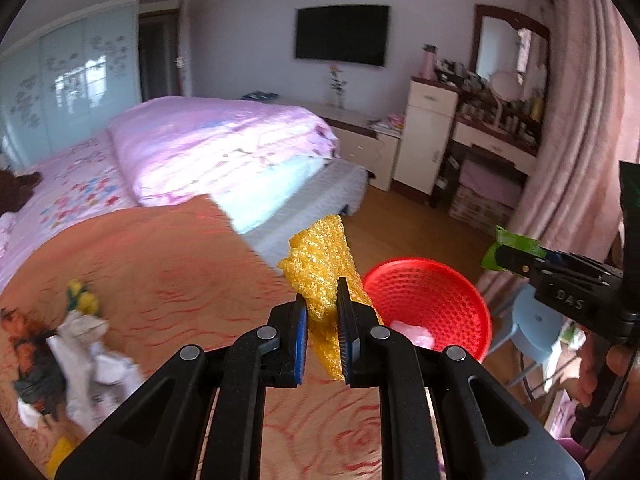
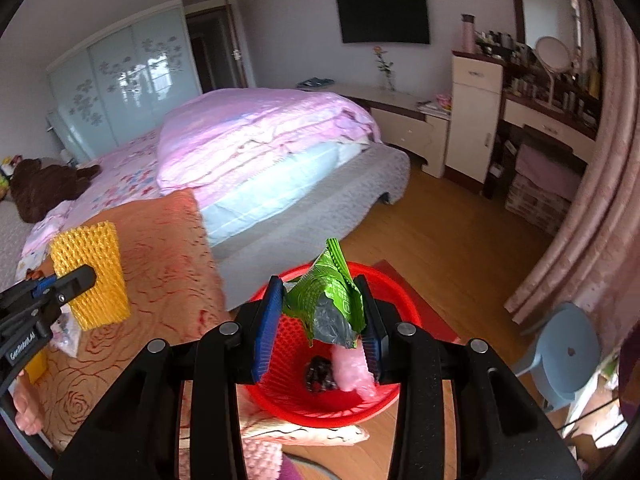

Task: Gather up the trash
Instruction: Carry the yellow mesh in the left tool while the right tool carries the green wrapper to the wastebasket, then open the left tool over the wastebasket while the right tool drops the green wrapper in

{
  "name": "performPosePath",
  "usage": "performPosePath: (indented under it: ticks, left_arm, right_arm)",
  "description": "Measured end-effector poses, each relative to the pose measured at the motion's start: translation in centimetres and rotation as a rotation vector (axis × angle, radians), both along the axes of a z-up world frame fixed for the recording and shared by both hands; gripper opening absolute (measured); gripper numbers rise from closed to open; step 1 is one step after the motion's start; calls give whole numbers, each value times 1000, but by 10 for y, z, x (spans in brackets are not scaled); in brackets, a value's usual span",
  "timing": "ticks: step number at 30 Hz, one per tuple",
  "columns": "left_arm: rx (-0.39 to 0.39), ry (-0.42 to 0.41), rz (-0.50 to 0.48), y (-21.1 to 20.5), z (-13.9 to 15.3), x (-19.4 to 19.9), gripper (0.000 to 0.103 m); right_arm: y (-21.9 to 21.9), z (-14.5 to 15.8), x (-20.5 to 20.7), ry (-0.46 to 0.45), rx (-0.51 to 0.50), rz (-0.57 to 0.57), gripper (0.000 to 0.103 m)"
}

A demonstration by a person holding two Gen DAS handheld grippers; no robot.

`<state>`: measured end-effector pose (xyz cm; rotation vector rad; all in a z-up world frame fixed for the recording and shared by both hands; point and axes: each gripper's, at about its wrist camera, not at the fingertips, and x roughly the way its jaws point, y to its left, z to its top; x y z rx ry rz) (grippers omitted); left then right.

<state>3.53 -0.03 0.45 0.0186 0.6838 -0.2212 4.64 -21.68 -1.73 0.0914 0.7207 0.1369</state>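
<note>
The left gripper (image 1: 323, 312) clamps a yellow bubble-textured foam sheet (image 1: 322, 264), held in the air just left of the round red perforated plastic basket (image 1: 452, 280). The right gripper (image 2: 320, 320) pinches a crumpled green foil snack wrapper (image 2: 328, 292) directly above that basket, which contains a pink foam piece (image 2: 352, 368) and a dark scrap (image 2: 318, 372). Left of the basket, more crumpled white paper litter (image 1: 88, 344) lies on the orange rose-patterned blanket (image 1: 168, 264).

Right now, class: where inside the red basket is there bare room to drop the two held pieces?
The red basket is bare along its left wall. The black scrap and pink foam crowd its centre and right.
</note>
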Motion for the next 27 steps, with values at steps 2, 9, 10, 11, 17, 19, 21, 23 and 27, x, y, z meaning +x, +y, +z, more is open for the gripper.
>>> performPosePath:
  ticks: [2, 9, 10, 11, 17, 19, 21, 23, 27]
  left_arm:
    - [7, 15, -32, -14, -5, 5, 12]
    - [17, 59, -99, -38, -20, 19, 12]
    - [14, 70, -103, -40, -23, 22, 12]
    - [10, 81, -108, -41, -27, 25, 12]
    - [32, 118, -149, -59, -45, 36, 12]
    - [42, 133, -165, -64, -51, 38, 12]
    - [50, 152, -179, -70, -59, 41, 12]
    - [55, 170, -193, -75, -66, 44, 12]
    - [73, 187, -216, -82, -75, 45, 13]
  right_arm:
    - [-5, -3, 2, 3, 2, -11, 36]
    - [-14, -14, 6, 27, 21, -32, 37]
    - [-15, -16, 6, 33, 24, -34, 37]
    - [-16, -18, 7, 37, 25, -37, 37]
    - [-16, -30, 13, 70, 30, -44, 37]
    - [-18, -35, 17, 88, 35, -50, 37]
    - [-19, -40, 18, 101, 40, -57, 37]
    - [-23, -45, 21, 118, 49, -66, 37]
    - [-27, -53, 27, 152, 63, -73, 37]
